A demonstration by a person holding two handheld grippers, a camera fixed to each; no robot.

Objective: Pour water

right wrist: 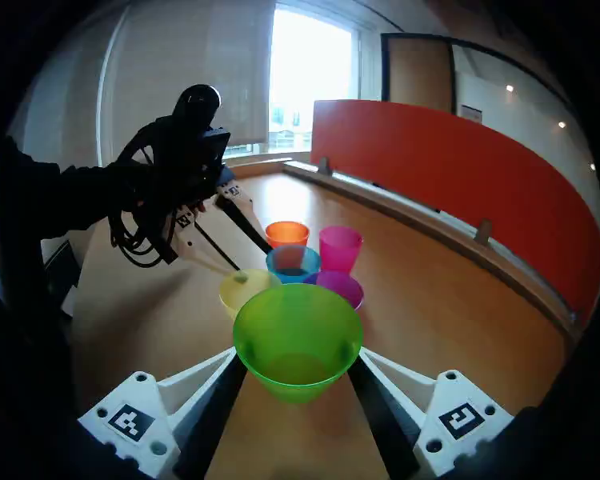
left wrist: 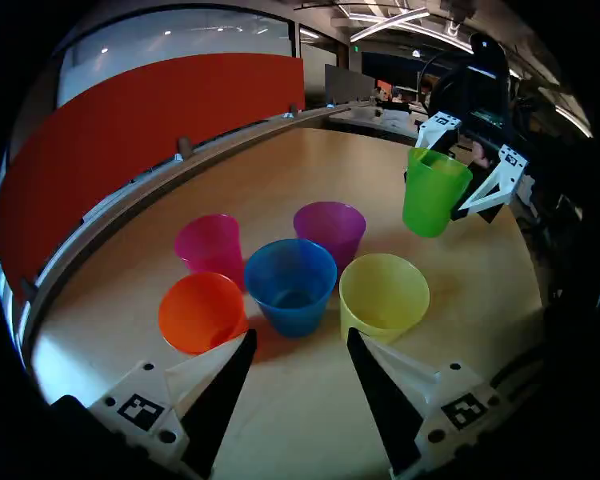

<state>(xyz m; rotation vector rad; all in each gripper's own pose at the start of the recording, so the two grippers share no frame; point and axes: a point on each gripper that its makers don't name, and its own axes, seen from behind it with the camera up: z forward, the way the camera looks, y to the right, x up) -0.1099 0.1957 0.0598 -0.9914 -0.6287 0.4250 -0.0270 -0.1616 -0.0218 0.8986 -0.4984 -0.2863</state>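
Observation:
Five plastic cups stand grouped on the wooden table: orange cup (left wrist: 202, 312), blue cup (left wrist: 291, 286), yellow cup (left wrist: 383, 296), pink cup (left wrist: 211, 244) and purple cup (left wrist: 331, 230). My left gripper (left wrist: 298, 364) is open, low over the table just before the blue cup, nothing between its fingers. Farther off, my right gripper (left wrist: 440, 184) holds a green cup (left wrist: 433, 190) upright above the table. In the right gripper view the green cup (right wrist: 298, 339) sits gripped between the fingers of the right gripper (right wrist: 298, 370), and beyond it are the blue cup (right wrist: 293, 262) and the left gripper (right wrist: 234, 216).
A red partition (left wrist: 140, 136) with a grey rail runs along the table's far edge. A person's dark sleeve and hand (right wrist: 100, 192) hold the left gripper, with cables hanging. Bare tabletop (left wrist: 316, 168) stretches behind the cups.

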